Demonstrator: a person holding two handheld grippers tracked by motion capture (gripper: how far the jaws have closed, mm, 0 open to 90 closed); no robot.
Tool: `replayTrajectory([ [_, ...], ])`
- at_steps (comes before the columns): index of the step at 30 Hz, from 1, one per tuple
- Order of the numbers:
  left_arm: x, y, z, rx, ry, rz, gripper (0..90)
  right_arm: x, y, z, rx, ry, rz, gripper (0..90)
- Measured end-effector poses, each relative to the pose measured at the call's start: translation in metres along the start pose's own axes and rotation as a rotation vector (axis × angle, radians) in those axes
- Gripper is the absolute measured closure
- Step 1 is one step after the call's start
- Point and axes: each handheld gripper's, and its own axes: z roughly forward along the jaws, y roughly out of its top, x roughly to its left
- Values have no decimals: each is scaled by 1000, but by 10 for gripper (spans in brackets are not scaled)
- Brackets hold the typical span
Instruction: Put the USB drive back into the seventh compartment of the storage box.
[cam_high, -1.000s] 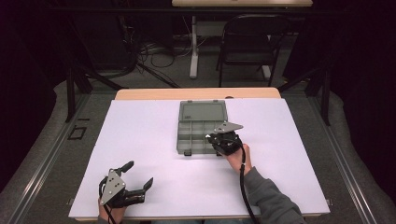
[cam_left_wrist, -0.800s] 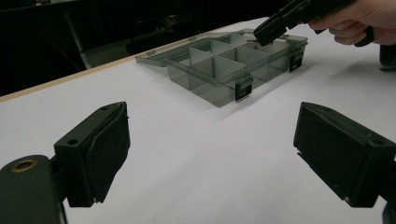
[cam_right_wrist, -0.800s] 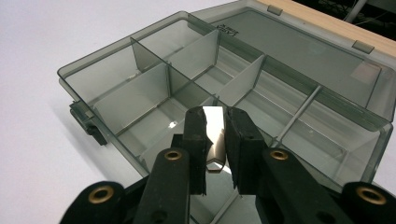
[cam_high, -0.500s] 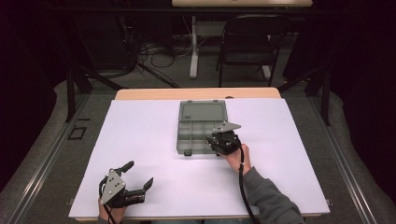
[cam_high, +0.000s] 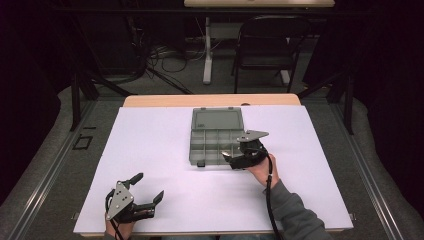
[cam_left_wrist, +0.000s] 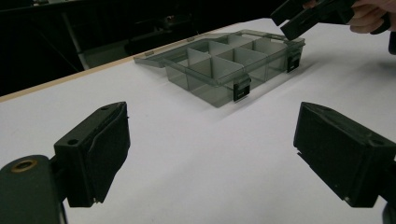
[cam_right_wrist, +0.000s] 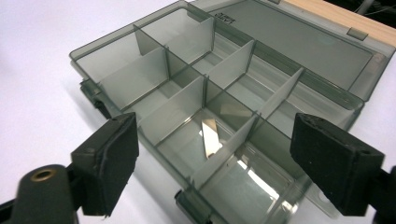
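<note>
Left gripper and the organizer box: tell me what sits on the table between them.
Nothing: between the left gripper and the organizer box there is just bare white table cover, as the high view and the left gripper view show.

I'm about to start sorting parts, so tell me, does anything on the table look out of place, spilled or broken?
Nothing stands out. The compartment box lies open and square on the white table, lid flat behind it, dividers upright, compartments apparently empty. The right gripper hovers open at its near right corner; the left gripper is open near the table's front edge.
</note>
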Motion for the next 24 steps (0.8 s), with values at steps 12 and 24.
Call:
replayTrajectory([
  [12, 0, 0, 0, -1, -3, 2, 110, 0, -5, -17, 29, 49, -14, 3],
  [24, 1, 0, 1, -2, -6, -2, 110, 2, -14, -35, 26, 59, -35, 0],
])
